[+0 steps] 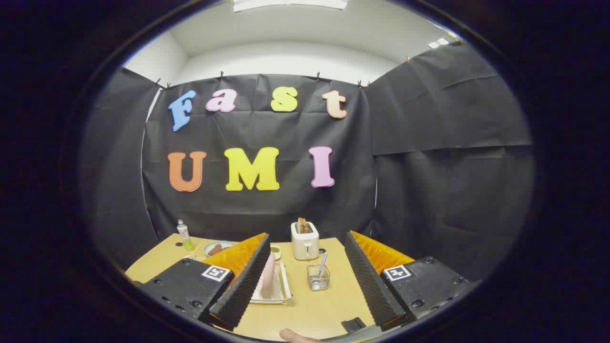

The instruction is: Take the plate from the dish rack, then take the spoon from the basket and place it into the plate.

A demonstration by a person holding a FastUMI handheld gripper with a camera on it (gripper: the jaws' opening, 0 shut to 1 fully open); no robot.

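A pale pink plate [268, 278] stands on edge in a white dish rack [284, 293], partly hidden behind my left finger. A small clear basket [318, 277] sits to the right of the rack, between my fingers, with a metal spoon [322, 265] leaning upright in it. My gripper [306, 238] is open wide above the wooden table [310, 312], with nothing between its fingers. The rack and the basket lie a little ahead of the fingertips.
A cream toaster [305, 240] with toast slices stands behind the basket. A green-capped bottle [185, 236] and a bowl holding reddish food [215, 248] sit at the far left. A small dish [275, 251] lies beside the toaster. A fingertip [295, 336] shows at the table's near edge.
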